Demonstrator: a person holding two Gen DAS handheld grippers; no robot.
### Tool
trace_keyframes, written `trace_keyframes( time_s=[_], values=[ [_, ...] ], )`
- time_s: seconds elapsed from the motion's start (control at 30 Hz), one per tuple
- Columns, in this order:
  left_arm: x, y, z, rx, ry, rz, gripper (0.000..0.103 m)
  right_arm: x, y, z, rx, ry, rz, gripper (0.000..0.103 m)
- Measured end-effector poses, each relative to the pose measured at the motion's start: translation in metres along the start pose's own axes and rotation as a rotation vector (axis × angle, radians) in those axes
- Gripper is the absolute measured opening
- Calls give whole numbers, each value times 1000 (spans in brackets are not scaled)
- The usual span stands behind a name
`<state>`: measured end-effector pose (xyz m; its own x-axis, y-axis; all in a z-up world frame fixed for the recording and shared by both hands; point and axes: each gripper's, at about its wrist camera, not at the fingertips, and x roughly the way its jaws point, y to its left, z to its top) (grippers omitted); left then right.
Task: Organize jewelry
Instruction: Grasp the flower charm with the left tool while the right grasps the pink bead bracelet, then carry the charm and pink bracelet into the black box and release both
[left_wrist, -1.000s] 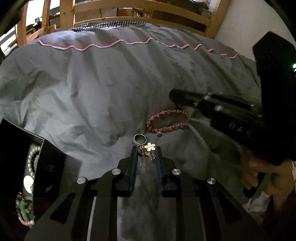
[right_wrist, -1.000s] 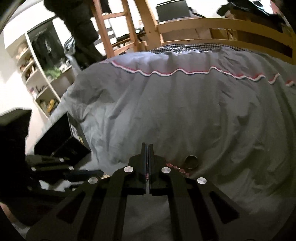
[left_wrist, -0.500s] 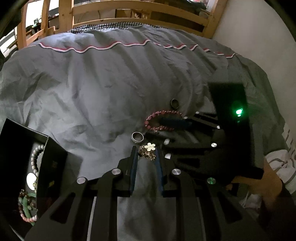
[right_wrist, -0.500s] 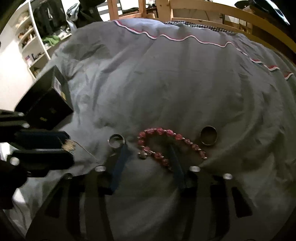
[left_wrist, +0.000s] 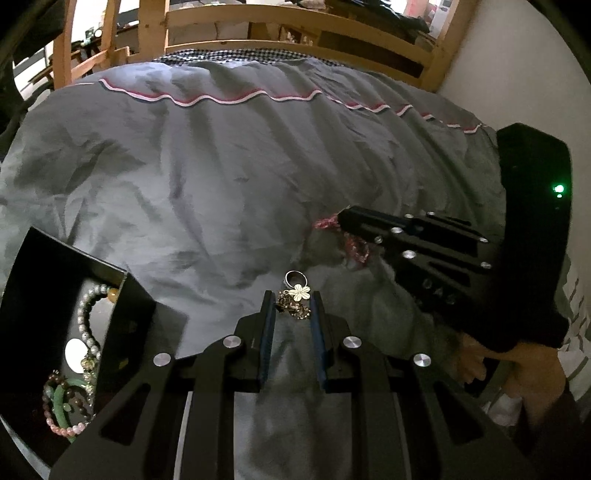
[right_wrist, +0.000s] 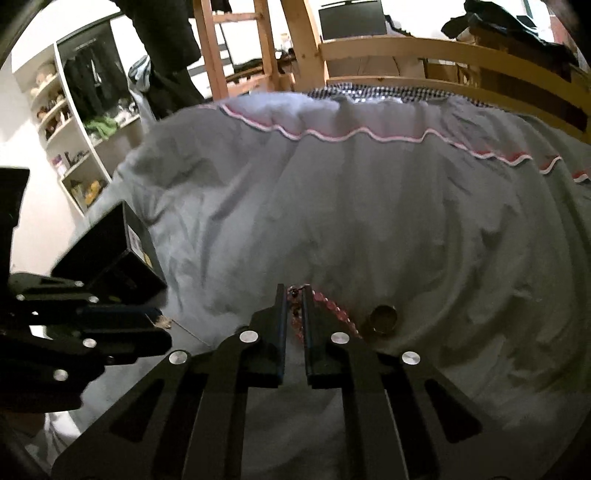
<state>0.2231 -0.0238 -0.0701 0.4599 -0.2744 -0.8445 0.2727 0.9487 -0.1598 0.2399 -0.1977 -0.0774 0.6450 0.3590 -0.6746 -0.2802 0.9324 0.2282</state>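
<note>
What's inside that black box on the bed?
The open black box holds a pearl bracelet, a green bead bracelet, a pink bead strand and a pale round piece. Its near wall and dark interior hide anything deeper.

duvet (left_wrist: 229, 177): grey, pink-and-white wavy trim | bead bracelet (right_wrist: 328, 301): pink | flower charm (left_wrist: 300, 292): white petals | ring (left_wrist: 293, 277): silver | box (left_wrist: 48, 291), lower left: black | fingers (left_wrist: 266, 332): black, blue pads | bed frame (left_wrist: 295, 14): light wood
</note>
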Motion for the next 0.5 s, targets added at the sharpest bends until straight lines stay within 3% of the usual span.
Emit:
trace_keyframes(
  time_s=[0.5],
  values=[
    [-38, 11, -4, -35, -52, 31, 18, -45, 30, 22, 21, -95, 130, 8]
  ],
)
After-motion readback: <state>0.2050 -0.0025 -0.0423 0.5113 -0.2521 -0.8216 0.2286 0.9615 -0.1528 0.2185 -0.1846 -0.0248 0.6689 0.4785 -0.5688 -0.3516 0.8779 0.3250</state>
